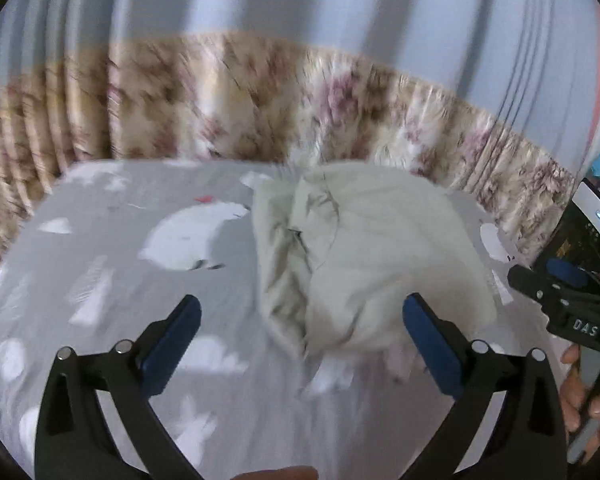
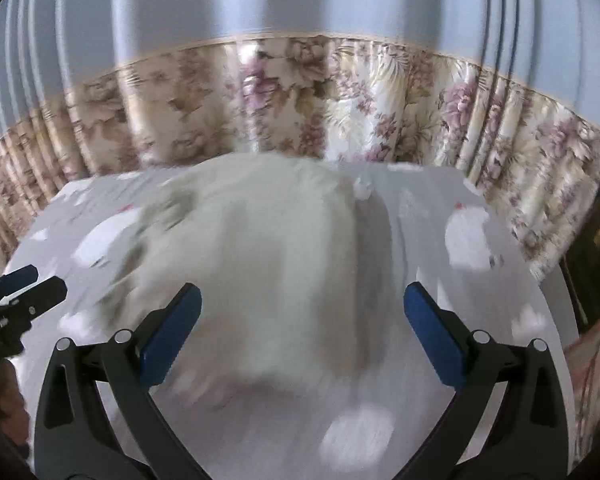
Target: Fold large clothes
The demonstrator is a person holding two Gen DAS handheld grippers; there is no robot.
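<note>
Your left gripper [image 1: 302, 320] and right gripper [image 2: 302, 316] both hover with fingers spread wide, holding nothing. The pale garment [image 1: 364, 256] lies bunched on the grey sheet [image 1: 100, 240] just ahead, so you likely need open jaws to catch an edge.

We see soft, cool daylight, bright through the far curtain [image 1: 260, 0]. Motion blur smears both views, heaviest on the pale garment [image 2: 268, 264]. Fisheye bending curves the edges, with dark corners.
</note>
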